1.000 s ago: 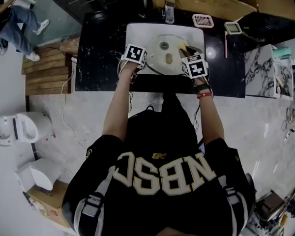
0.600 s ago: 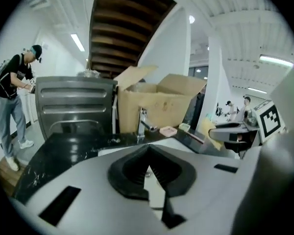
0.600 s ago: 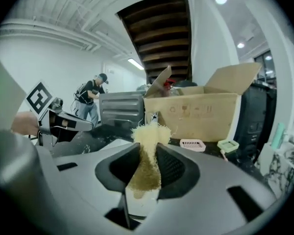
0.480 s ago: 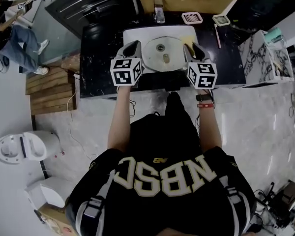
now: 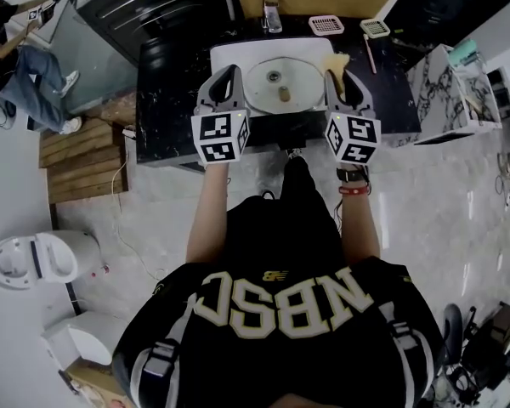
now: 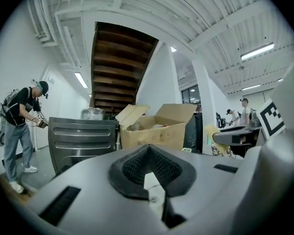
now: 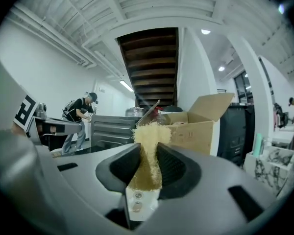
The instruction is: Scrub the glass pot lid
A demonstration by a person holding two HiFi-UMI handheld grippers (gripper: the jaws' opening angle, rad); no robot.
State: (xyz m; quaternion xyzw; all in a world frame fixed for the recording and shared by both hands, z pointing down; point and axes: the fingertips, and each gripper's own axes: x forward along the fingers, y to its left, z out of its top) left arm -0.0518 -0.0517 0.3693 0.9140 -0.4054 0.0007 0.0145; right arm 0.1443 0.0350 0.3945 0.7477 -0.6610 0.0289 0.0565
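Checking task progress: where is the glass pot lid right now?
In the head view the glass pot lid lies in the white sink, before the faucet, between the left gripper and the right gripper gripping a yellow scrub pad.

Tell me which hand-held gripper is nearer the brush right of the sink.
Right. The right hand-held gripper, clamping a scourer, is just left of the brush; the left hand-held gripper, shut, is across the sink.

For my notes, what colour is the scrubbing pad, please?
Scrubbing pad: yellowish tan; right gripper view.
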